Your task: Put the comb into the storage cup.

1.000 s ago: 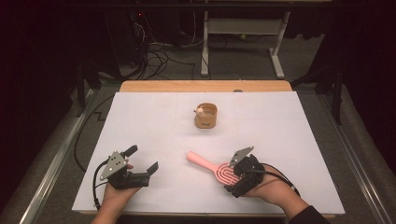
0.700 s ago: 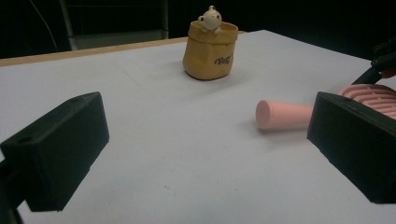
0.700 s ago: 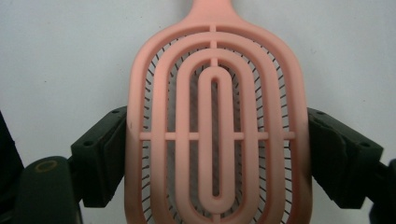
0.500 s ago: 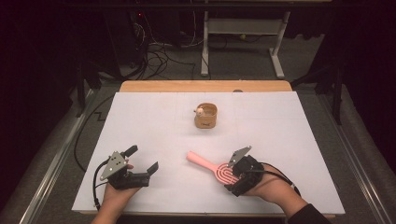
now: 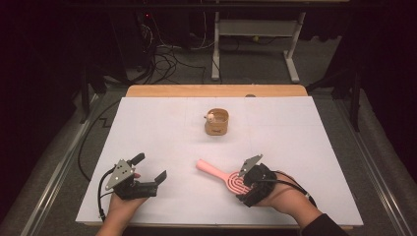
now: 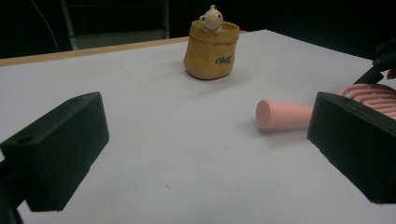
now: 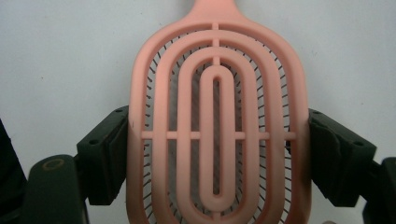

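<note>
**Right tool clamped on brush head, left tool spread and idle**

High view: brush (image 5: 223, 176) lies on the white desk (image 5: 305, 142) near the front edge, handle pointing to about 10 o'clock, head at the 4 o'clock end under the right tool (image 5: 244, 183). Pot (image 5: 217, 122) sits well apart at 12 o'clock from the brush, mid-desk. Left tool (image 5: 149, 167) is at 9 o'clock from the brush, well apart.

Right gripper view gives what the high view can't: the jaws have just been closing, and a pad now presses each long edge of the pink slotted head (image 7: 217, 135). Bristles show through the slots, so they face the desk. Handle runs out at 12 o'clock.

Left gripper view: left tool's jaws stand wide, nothing between them. It adds the side-on detail: round handle end of the brush (image 6: 280, 115) lying flat on the desk at 3 o'clock, and the pot (image 6: 211, 51) as a yellow bag shape with a small figure on its rim, at 12 o'clock.

Pose: right hand (image 5: 285, 196) comes in from the lower right, low over the desk, with its tool aimed toward 10 o'clock along the brush. Left hand (image 5: 123, 206) comes in from the bottom edge, low near the desk's front edge, its tool aimed roughly 2 o'clock toward the pot.
</note>
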Available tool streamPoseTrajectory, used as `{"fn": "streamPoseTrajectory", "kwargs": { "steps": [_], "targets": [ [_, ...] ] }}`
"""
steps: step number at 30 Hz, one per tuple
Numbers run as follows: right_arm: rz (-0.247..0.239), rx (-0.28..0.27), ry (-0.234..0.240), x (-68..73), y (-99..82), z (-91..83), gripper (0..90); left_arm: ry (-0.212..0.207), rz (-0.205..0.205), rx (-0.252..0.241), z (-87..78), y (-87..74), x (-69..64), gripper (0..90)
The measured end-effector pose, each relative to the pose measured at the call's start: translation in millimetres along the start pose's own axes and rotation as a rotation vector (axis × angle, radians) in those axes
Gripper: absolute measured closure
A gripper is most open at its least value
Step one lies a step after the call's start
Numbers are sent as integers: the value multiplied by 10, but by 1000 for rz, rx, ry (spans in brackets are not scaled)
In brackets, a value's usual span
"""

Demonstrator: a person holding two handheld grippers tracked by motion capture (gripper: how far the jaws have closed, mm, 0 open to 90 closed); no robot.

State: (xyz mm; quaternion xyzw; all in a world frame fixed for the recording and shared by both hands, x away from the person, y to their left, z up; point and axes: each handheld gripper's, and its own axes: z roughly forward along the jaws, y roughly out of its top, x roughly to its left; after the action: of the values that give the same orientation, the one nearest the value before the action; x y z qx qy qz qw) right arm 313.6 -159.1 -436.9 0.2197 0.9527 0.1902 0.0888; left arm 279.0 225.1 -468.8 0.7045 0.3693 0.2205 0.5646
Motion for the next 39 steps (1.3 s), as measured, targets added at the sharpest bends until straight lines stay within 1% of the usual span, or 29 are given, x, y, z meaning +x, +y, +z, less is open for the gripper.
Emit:
{"fn": "streamPoseTrajectory", "kwargs": {
  "steps": [2,3,10,12,16,17,19,24,28,30,32,33,38,39],
  "targets": [
    [0,7,8,-7,3,-2,201,0,6,6,-1,-1,-3,0],
    [18,10,6,-7,5,-4,202,0,7,6,-1,-1,-4,0],
    [49,16,27,-21,-2,-14,204,4,0,3,-10,-9,-16,0],
    [52,12,25,-20,1,-15,205,4,-2,4,-9,-12,-14,0],
    [38,6,20,-16,8,-29,205,4,-2,6,-10,-13,-17,0],
    [26,0,19,-20,10,-34,205,2,-1,5,-12,-11,-19,0],
    [37,-1,18,-16,9,-48,205,2,1,2,-9,-8,-29,0],
    [28,-22,5,-22,2,-107,206,4,6,8,-3,-3,-35,0],
    [38,-32,3,-40,-8,-167,205,14,9,6,4,23,-46,0],
    [37,-36,0,-60,-13,-197,205,26,15,5,8,56,-52,0],
    [53,-41,-2,-72,-19,-223,204,31,23,8,12,111,-47,0],
    [49,-42,-2,-82,-22,-235,204,37,22,1,13,146,-47,0],
    [49,-57,-5,-116,-14,-264,204,69,52,-17,47,361,-24,0],
    [59,-54,-11,-119,-8,-269,204,72,50,-24,66,405,-18,0]
  ]
}}
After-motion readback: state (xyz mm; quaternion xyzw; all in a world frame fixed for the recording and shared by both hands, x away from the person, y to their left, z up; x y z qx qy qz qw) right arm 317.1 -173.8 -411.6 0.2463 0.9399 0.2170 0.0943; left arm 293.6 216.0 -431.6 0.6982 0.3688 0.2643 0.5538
